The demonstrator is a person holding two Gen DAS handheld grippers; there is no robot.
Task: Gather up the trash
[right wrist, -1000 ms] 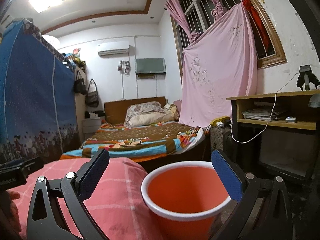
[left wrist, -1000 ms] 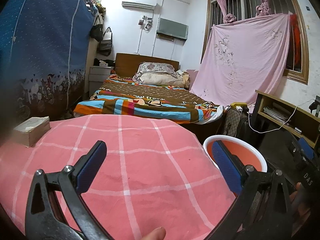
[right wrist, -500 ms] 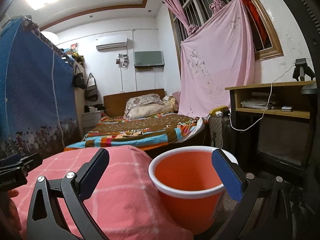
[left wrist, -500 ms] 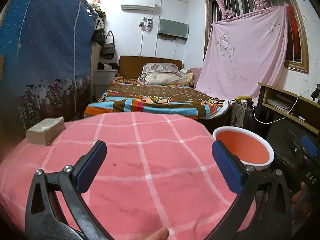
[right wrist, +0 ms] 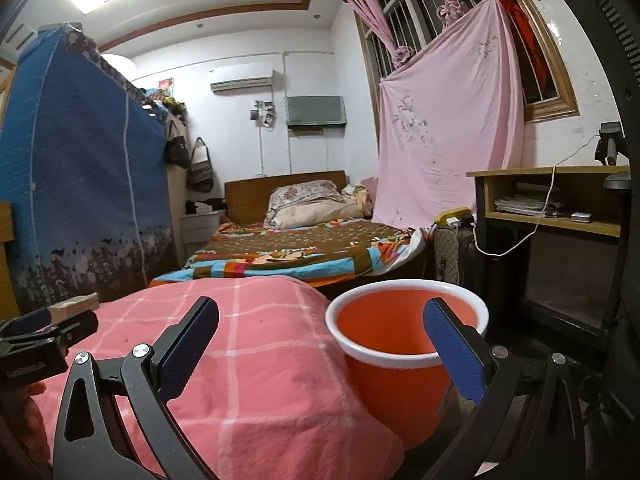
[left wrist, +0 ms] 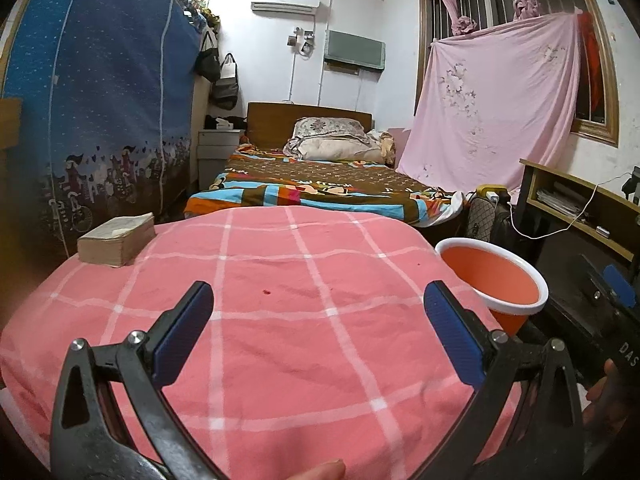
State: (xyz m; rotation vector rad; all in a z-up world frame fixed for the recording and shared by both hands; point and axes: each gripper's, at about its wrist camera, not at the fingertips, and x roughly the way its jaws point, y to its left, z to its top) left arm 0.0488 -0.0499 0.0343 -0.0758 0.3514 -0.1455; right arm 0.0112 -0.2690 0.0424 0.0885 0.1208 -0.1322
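Now that both grippers have pulled back & up a bit, more of the pink counter point(left wrist: 328, 344) shows. Left gripper point(left wrist: 318, 336) is wide apart, holding nothing. Right gripper point(right wrist: 320, 348) is wide apart too, empty. Orange bin point(right wrist: 400, 364) sits just beside the counter's right edge; it looks empty inside. Only tiny red specks point(left wrist: 265, 291) lie on the cloth, w/ a tissue box point(left wrist: 118, 239) at the far left. Farther back is the bed point(left wrist: 320, 192). No big trash seen, so maybe they're looking for some.
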